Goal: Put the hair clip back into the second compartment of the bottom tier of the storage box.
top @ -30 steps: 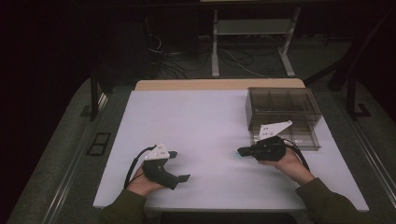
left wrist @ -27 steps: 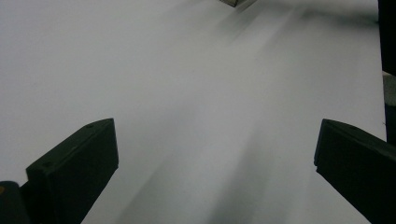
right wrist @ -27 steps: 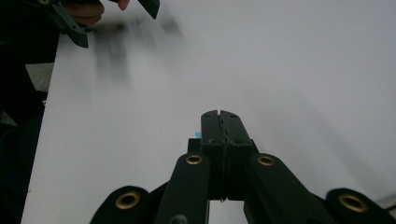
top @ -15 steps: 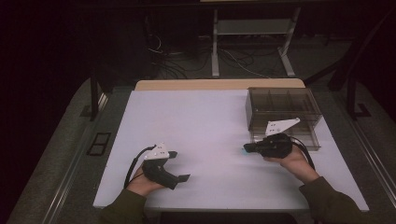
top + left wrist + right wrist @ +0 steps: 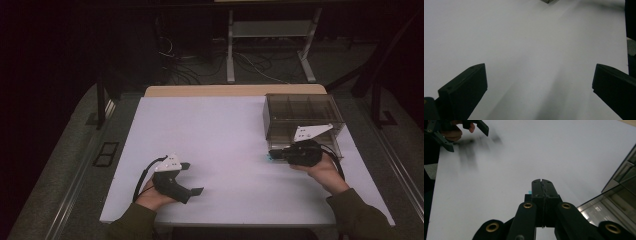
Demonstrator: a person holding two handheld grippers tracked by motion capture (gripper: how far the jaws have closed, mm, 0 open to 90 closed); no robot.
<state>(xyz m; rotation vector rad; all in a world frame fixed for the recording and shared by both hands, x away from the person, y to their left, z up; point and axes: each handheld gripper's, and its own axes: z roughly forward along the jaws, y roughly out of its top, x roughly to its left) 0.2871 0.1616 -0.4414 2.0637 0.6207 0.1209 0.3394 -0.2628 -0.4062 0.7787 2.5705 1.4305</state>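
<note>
Jaws first: on my left gripper [image 5: 187, 178] they stand wide apart, with bare white worktop [image 5: 215, 135] between them in the left gripper view. On my right gripper [image 5: 274, 155] they are pressed flat together, and a sliver of something turquoise [image 5: 530, 192] peeks out beside their tips; I cannot tell whether it is pinched between them or lies just against them.

From the high view, the left gripper sits nearest me at about 7 o'clock on the worktop, low over the surface, its jaws pointing toward 3 o'clock. The right gripper is a little farther off at about 4 o'clock, its jaws pointing toward 9 o'clock, and the turquoise bit [image 5: 269, 158] shows at their tips, right at the surface.

Just behind the right gripper, at about 2 o'clock, stands a clear box [image 5: 302, 120] with compartments. In the right gripper view its glassy wall [image 5: 624, 182] runs along the 3 o'clock side, while the left gripper [image 5: 464, 131] appears far off at 11 o'clock.
</note>
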